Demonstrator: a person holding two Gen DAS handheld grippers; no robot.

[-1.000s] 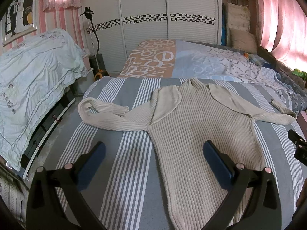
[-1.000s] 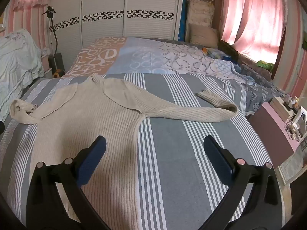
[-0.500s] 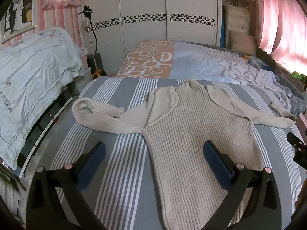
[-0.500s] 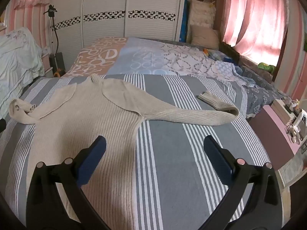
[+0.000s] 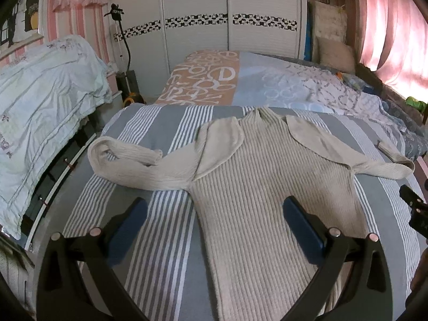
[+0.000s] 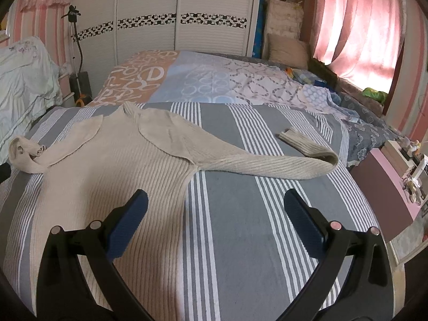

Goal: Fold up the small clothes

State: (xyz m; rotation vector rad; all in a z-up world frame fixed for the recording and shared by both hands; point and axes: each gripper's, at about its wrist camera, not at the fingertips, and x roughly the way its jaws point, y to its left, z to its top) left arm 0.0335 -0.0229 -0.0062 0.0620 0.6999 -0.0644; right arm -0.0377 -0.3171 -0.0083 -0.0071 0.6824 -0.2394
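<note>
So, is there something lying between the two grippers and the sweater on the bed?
Nothing visible. The sweater lies flat on the striped bedcover, and both the left gripper and right gripper are open above it with only bare fabric ahead.

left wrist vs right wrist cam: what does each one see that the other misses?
Left wrist only: the framed picture on the striped wall, the floor gap beside the bed, and the tip of the right claw at the frame edge.

Right wrist only: the pink cabinet with small items on top, right of the bed.

Both: the beige sweater flat on the striped bedspread, sleeves spread, the wardrobe, pink curtains, and an open claw in front.
</note>
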